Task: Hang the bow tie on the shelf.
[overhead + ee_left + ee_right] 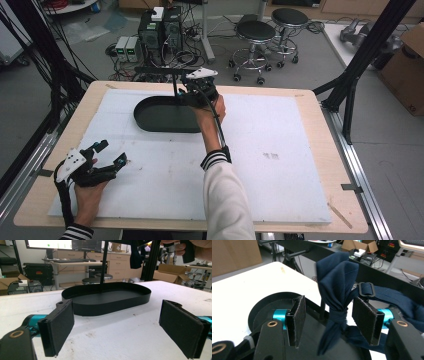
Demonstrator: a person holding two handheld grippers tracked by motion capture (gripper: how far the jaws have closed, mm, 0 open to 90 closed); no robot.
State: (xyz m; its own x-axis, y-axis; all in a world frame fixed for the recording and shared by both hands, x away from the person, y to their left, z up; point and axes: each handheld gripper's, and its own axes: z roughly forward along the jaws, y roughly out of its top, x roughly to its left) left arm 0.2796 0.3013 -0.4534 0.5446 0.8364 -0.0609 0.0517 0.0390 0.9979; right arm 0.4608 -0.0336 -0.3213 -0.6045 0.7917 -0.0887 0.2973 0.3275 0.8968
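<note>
right gripper (327, 317) is hovering over the black tray (259, 312), jaws standing apart — the knotted navy cloth (337, 282) is hanging between them, untouched, long axis running upright, tail pointing down into the tray. left gripper (116, 325) is resting wide open on the table (125, 340) — holding nothing.

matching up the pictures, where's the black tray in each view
High view: the tray lies at the table's far middle, under the right gripper.
Left gripper view: it sits at centre, beyond and between the open jaws.
Right gripper view: it is at lower left, behind the jaws and the knotted blue cloth.
Shared landmark: the thin black post rising from the tray.
</note>
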